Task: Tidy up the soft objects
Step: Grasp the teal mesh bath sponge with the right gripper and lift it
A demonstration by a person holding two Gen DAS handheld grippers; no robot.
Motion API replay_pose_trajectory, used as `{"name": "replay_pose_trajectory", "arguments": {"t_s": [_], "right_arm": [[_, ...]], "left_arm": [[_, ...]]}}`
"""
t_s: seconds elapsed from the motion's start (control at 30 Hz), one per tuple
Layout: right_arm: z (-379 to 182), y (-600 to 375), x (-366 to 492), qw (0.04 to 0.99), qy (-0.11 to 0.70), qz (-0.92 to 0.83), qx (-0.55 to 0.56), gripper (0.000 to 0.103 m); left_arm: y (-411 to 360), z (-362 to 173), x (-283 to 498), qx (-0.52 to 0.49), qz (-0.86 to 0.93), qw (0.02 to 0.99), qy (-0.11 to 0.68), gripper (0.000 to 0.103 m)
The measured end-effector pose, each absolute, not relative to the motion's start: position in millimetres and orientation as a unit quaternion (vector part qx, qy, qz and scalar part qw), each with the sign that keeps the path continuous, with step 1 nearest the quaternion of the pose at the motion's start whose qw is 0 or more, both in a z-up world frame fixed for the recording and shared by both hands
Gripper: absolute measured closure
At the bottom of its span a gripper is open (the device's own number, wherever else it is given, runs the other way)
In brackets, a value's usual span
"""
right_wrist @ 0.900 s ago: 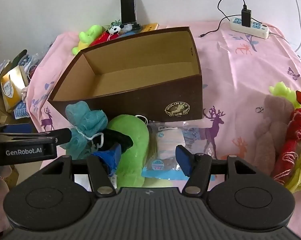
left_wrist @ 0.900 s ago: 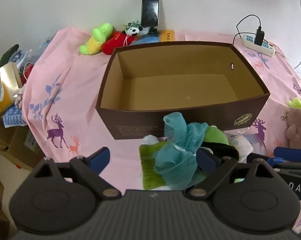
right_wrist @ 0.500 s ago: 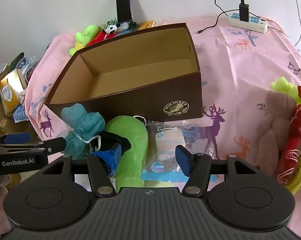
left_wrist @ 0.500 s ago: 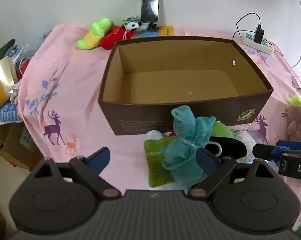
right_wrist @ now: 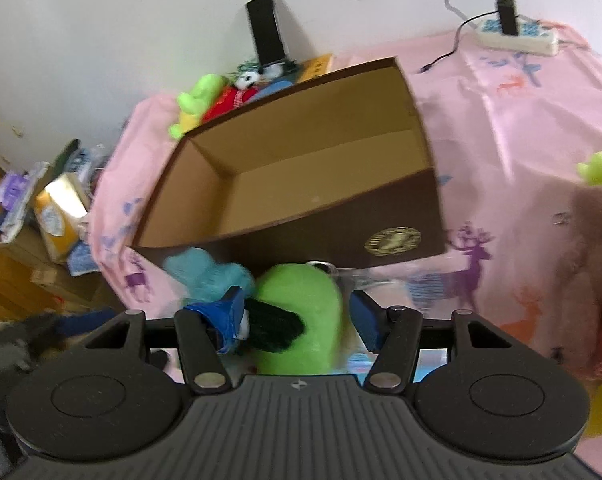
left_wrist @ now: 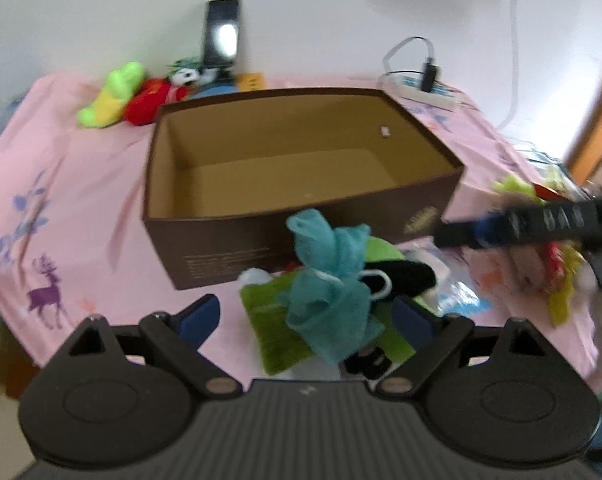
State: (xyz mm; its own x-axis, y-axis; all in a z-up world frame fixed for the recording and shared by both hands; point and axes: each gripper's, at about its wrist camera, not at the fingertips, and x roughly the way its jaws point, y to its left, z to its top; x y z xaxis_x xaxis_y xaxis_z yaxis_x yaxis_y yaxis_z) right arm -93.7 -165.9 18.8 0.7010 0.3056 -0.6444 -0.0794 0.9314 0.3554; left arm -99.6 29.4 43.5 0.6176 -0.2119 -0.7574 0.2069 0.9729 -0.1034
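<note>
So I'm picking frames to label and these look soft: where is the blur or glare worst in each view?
Left wrist view: the right gripper crossing at the right is smeared by motion, and the phone shows a glare patch. Right wrist view: the teal mesh pouf and left-edge clutter are blurred; the brown box bows from fisheye.

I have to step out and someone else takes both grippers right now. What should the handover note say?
Left gripper: open, empty, over the teal mesh puff and green cloth on the near side of the box.
Right gripper: open, empty, its fingers either side of the green plush; no pad seems to press it.
Box: nothing in it yet.
Also out on the pink cloth: plush toys behind the box, more plush at the right, a plastic packet.
Done: nothing boxed.
Left: probably put every soft thing into the box.
</note>
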Motion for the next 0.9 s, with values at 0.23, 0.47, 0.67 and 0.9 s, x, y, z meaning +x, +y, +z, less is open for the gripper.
{"name": "replay_pose_trajectory", "arguments": {"t_s": [0.23,0.47,0.67,0.9], "right_arm": [[14,-143,-75,0.881,0.414,0.151,0.169,0.061],[0,-135,-60,0.869,0.442,0.135,0.179,0.061],[-7,-130,-54,0.875,0.427,0.135,0.182,0.066],[-10,-127,-51,0.880,0.401,0.163,0.196,0.101]], "left_arm": [[33,23,-93,-0.019,-0.147,0.893,0.424,0.011],[28,17,-81,-0.015,-0.163,0.902,0.401,0.013],[35,-1,-74,-0.037,-0.178,0.885,0.429,0.060],[43,6,-74,-0.042,-0.184,0.892,0.410,0.082]]}}
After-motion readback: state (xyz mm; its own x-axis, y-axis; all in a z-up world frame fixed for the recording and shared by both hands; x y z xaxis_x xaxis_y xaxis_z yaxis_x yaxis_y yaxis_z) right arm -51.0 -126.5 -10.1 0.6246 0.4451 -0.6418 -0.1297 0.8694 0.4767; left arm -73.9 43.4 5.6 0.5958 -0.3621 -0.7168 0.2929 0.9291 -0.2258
